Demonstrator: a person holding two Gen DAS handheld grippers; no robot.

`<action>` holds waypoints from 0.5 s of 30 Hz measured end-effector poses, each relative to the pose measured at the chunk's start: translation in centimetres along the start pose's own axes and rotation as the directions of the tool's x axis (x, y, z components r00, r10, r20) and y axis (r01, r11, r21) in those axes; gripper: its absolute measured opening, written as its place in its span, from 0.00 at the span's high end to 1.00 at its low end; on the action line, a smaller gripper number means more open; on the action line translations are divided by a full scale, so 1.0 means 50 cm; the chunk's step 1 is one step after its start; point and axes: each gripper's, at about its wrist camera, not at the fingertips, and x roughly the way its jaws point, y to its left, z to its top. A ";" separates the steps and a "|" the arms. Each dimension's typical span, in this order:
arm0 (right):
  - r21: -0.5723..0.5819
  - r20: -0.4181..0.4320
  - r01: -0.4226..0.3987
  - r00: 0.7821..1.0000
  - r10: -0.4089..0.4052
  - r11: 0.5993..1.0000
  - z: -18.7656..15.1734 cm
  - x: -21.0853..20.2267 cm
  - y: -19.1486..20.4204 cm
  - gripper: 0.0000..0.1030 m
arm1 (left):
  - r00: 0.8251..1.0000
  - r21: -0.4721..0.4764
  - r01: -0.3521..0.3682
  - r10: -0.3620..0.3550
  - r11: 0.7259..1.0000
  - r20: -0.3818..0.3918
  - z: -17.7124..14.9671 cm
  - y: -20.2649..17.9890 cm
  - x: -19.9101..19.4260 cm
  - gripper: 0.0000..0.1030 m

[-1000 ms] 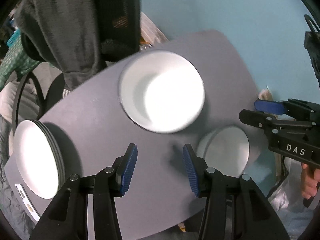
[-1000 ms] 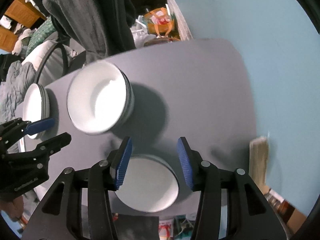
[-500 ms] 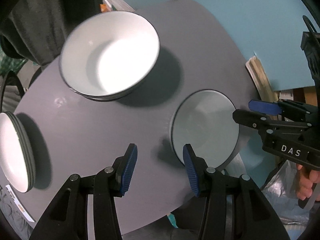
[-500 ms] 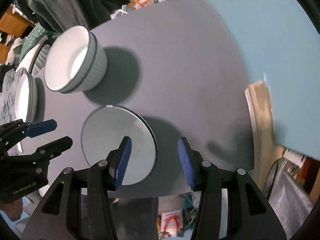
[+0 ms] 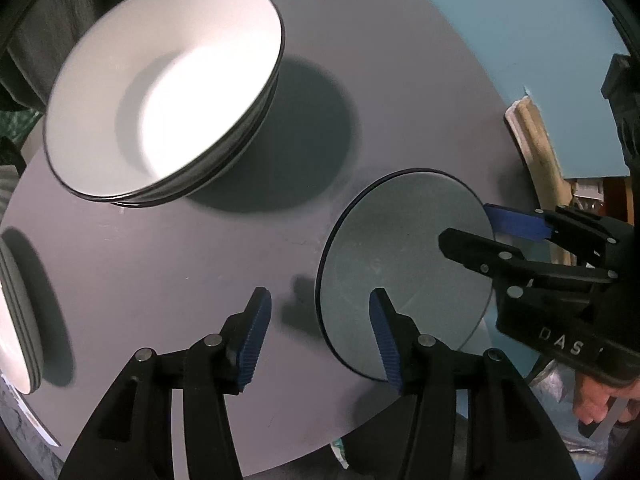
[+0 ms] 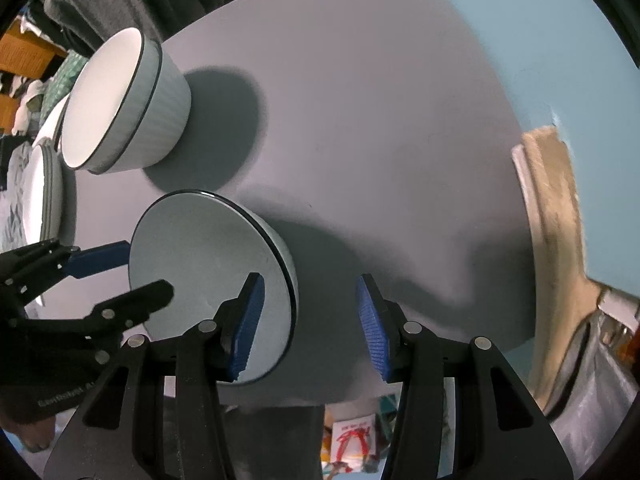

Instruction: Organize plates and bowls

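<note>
Flanking small bowl [image 5: 404,264]: stacked bowls [image 5: 160,92], plate stack [image 5: 16,320].

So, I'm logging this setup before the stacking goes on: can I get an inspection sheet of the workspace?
Surface: grey table, no spills seen.
Job's things: nested white bowls; shallow dish near the front edge; stacked plates at the left edge.
Clutter: nothing seen on the table.
Grippers: left gripper opening, nothing between the jaws; right gripper open, straddling the dish's rim.
Cables: nothing seen.
Surroundings: blue wall, dark clothing, floor clutter.
</note>
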 end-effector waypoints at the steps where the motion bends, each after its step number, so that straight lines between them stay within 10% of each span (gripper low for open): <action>1: -0.004 0.000 -0.001 1.000 0.001 1.000 0.003 0.005 0.003 0.54 | 1.000 -0.005 -0.001 0.001 1.000 -0.001 0.001 0.002 0.006 0.50; 8: -0.028 -0.021 -0.005 1.000 0.005 1.000 0.005 0.034 0.007 0.56 | 1.000 -0.028 -0.003 0.002 1.000 -0.011 -0.001 -0.001 0.036 0.53; 15: -0.060 -0.037 -0.013 0.999 0.011 0.998 0.015 0.041 0.030 0.83 | 1.000 -0.046 0.020 -0.021 0.999 -0.022 -0.001 0.004 0.049 0.72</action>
